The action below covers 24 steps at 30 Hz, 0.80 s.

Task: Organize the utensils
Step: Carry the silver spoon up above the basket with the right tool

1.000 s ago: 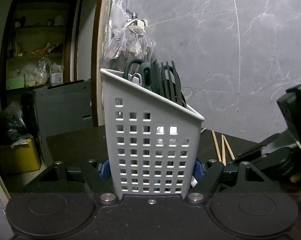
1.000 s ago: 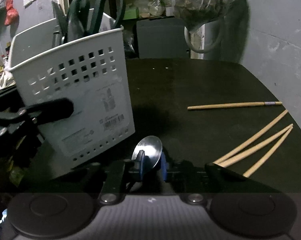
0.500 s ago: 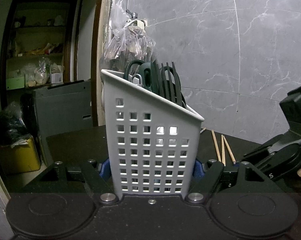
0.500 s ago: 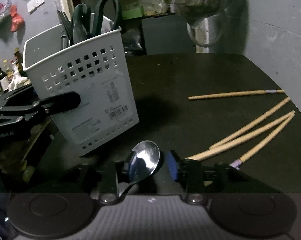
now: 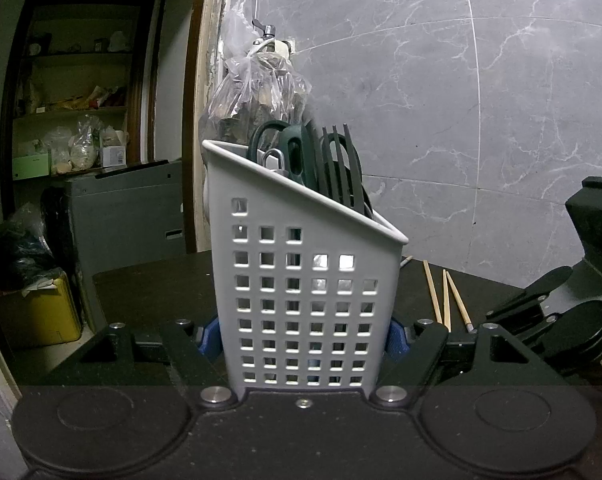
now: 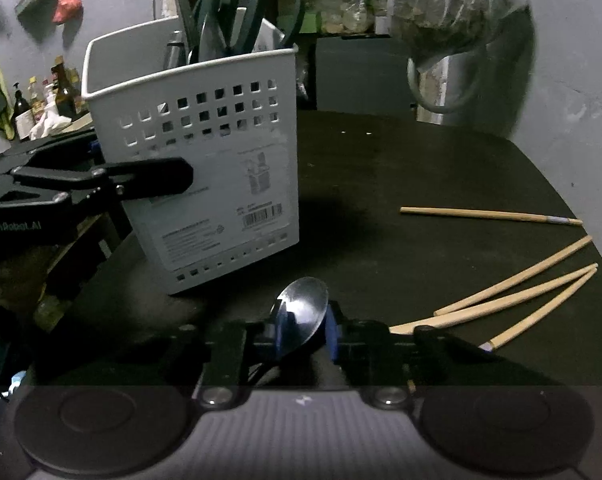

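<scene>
A white perforated utensil basket point(image 5: 301, 300) stands on the dark table, clamped between the blue pads of my left gripper point(image 5: 303, 338). Green-handled scissors point(image 5: 285, 152) and dark utensils stick out of its top. The basket also shows in the right wrist view point(image 6: 205, 152), with the left gripper's finger point(image 6: 141, 178) against its side. My right gripper point(image 6: 303, 334) is shut on a metal spoon point(image 6: 303, 312), bowl pointing up, held just in front of the basket's base. Several wooden chopsticks point(image 6: 513, 292) lie on the table to the right.
A plastic bag point(image 5: 257, 88) hangs on the wall behind the basket. The grey marble wall point(image 5: 481, 120) bounds the table at the back. Bottles point(image 6: 33, 100) stand far left. The right gripper's body point(image 5: 573, 308) shows at the right edge of the left wrist view.
My right gripper with the spoon has risen and moved back a little from the basket, tilting the spoon. The left gripper and basket have stayed put.
</scene>
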Tool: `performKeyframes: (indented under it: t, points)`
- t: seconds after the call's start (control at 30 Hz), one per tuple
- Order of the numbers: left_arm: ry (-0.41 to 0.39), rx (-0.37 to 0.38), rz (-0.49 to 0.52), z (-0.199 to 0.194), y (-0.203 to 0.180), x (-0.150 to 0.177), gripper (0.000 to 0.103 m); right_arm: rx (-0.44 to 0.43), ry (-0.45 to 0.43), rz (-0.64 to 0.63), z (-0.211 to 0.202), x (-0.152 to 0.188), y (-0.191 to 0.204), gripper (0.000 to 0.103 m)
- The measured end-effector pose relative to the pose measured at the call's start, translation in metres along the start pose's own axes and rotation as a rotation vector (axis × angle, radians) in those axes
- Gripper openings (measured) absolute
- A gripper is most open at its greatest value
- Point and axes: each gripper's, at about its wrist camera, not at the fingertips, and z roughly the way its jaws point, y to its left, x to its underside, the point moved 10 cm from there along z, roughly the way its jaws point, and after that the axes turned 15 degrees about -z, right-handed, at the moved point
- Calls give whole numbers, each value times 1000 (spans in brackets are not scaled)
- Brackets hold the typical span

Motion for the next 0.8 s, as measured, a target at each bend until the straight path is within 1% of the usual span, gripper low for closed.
performKeyframes:
  t: [0.13, 0.2, 0.27, 0.33, 0.47, 0.6, 0.67, 0.8]
  points:
    - [-1, 1, 0, 0, 0, 0, 77, 13, -9, 28, -3, -4, 0, 9]
    - [0, 1, 0, 0, 0, 0, 77, 1, -24, 53, -6, -7, 1, 4]
    - [0, 0, -1, 0, 0, 0, 77, 4, -32, 63, -8, -8, 1, 2]
    - [0, 1, 0, 0, 0, 0, 77, 13, -36, 64, -10, -8, 0, 1]
    - [0, 1, 0, 0, 0, 0, 77, 27, -57, 106, -16, -6, -4, 1]
    - [0, 1, 0, 0, 0, 0, 77, 72, -127, 162, -30, -10, -16, 1]
    - [0, 0, 1, 0, 0, 0, 77, 103, -184, 188, -41, -13, -24, 1]
    - [0, 1, 0, 0, 0, 0, 77, 209, -308, 190, -64, -24, -35, 1]
